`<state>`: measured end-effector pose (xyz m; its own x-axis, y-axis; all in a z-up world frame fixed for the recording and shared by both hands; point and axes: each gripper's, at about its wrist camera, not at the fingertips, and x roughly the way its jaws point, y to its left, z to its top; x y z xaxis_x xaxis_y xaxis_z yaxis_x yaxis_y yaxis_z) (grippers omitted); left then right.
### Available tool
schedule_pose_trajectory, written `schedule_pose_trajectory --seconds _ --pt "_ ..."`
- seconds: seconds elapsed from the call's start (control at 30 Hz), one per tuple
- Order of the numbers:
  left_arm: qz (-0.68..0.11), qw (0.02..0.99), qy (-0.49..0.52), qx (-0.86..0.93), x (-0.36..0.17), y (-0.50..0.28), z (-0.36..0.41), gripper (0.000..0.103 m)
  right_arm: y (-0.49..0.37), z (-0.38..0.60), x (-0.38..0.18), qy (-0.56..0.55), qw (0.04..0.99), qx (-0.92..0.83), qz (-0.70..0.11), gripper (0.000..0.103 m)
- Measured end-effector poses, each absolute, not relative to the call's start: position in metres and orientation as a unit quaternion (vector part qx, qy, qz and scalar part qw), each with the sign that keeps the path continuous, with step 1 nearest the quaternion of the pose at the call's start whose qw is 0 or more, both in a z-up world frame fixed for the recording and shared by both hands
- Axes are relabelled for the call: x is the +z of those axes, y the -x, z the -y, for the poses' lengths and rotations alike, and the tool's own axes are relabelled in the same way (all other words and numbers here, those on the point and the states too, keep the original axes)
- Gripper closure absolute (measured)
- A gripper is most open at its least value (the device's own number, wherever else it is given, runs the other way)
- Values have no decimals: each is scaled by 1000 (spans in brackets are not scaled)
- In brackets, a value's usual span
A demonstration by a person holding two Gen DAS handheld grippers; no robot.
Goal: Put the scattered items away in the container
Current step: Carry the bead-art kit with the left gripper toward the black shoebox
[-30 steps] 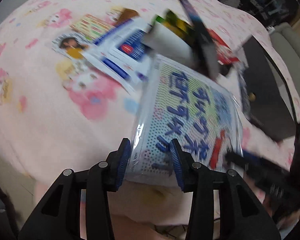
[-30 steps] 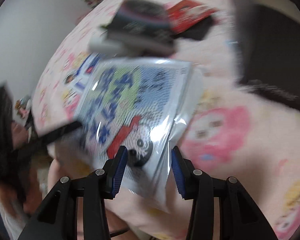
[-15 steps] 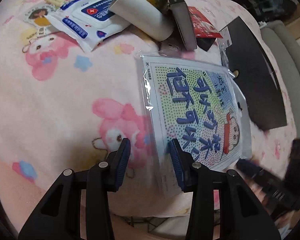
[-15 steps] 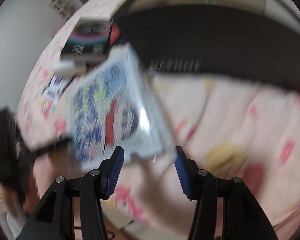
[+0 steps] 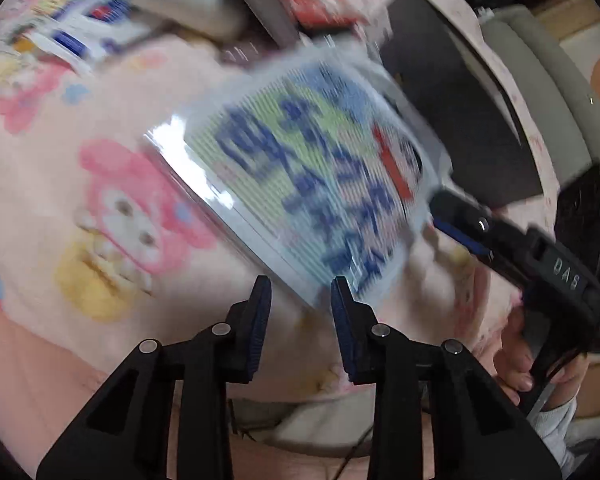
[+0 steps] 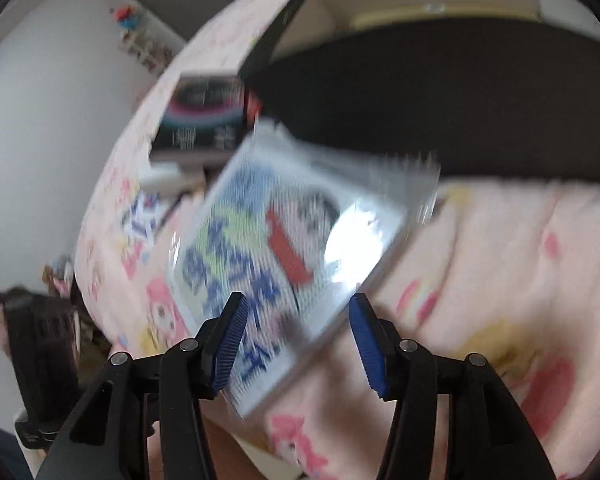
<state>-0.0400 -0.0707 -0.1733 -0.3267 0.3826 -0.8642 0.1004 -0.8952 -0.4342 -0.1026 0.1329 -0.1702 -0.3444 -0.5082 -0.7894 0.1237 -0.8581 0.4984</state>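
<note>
A flat plastic-wrapped packet (image 5: 308,184) with blue lettering is blurred in motion over the pink blanket. In the left wrist view its near corner reaches the tips of my left gripper (image 5: 300,296), whose jaws are closing with no pad visibly pressing it. The right gripper (image 5: 456,228) comes in from the right at the packet's far corner. In the right wrist view the packet (image 6: 284,248) lies across the gap of my right gripper (image 6: 298,308); its jaws are opening and stand wide. The black open-topped box (image 6: 420,100) stands just behind the packet.
A dark carton (image 6: 200,120) with a coloured ring lies left of the box. A wipes pack (image 5: 88,32), a white roll (image 5: 192,4) and a red packet (image 5: 320,4) lie at the far edge of the blanket (image 5: 80,152). A hand (image 5: 516,360) holds the right gripper.
The packet has swung round and now blurs between the two grippers, nearer the black box. The right jaws have spread wider. The left jaws have narrowed.
</note>
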Motion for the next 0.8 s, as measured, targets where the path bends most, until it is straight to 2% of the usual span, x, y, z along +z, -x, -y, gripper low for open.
schedule_pose_trajectory --seconds 0.13,0.27,0.43,0.6,0.7,0.8 --pt "187 41 527 828 -157 69 100 71 90 -139 -181 -567 200 -782 166 53" --pt "153 18 517 842 -168 106 109 70 78 -129 -202 -586 227 -755 186 53" --pt "163 36 557 814 -182 91 105 67 77 -122 -199 -575 236 -764 173 51" --pt "156 58 590 790 -177 50 85 65 83 -154 -198 -567 195 -777 192 51" --pt "162 94 593 783 -175 34 77 65 85 -177 -193 -559 178 -784 202 51" --pt "164 79 574 798 -175 41 85 65 87 -184 -193 -558 174 -788 193 51"
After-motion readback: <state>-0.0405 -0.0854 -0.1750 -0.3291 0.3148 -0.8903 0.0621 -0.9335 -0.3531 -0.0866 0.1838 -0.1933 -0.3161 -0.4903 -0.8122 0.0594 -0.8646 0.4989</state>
